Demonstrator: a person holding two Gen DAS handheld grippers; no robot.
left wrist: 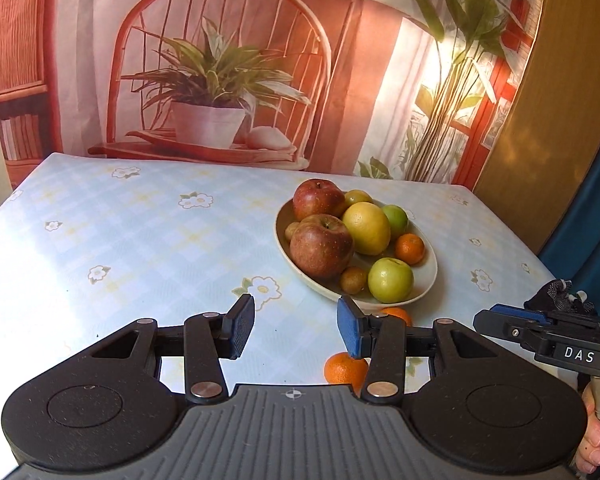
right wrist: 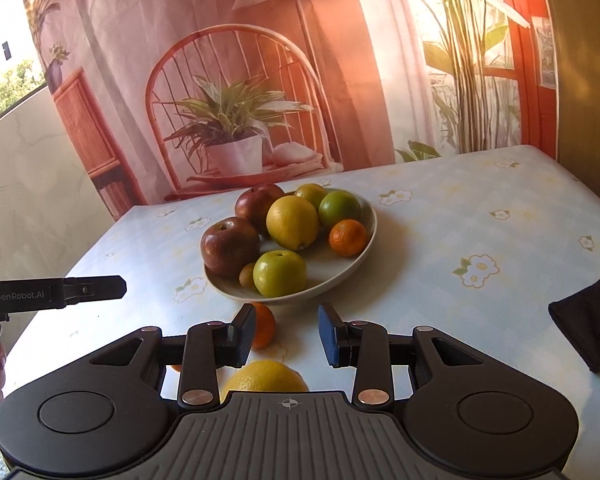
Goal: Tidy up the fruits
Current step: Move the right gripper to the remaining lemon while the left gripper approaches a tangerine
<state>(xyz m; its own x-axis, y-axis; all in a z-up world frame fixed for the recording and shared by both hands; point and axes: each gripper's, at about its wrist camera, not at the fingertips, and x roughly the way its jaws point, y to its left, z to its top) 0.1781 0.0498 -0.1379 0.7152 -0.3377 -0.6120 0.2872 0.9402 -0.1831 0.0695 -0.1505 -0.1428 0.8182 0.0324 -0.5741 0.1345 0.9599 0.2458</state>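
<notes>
A cream oval bowl [left wrist: 428, 276] [right wrist: 340, 276] on the table holds two red apples [left wrist: 321, 245] [right wrist: 230, 246], a yellow citrus [left wrist: 366, 227] [right wrist: 292, 222], green fruits [left wrist: 391, 280] [right wrist: 280, 273], a mandarin [left wrist: 409, 249] [right wrist: 348, 237] and small brownish fruits. Loose on the cloth in front of the bowl lie two mandarins [left wrist: 345, 369] [left wrist: 396, 314] [right wrist: 262, 326] and a yellow citrus [right wrist: 266, 376]. My left gripper [left wrist: 296, 330] is open and empty just before the bowl. My right gripper [right wrist: 287, 334] is open and empty above the loose fruit.
The table carries a pale blue checked cloth with flowers [left wrist: 140, 240] [right wrist: 480, 240]. A printed backdrop with a chair and plants hangs behind it. The other gripper shows at the right edge of the left view [left wrist: 540, 332] and the left edge of the right view [right wrist: 60, 292].
</notes>
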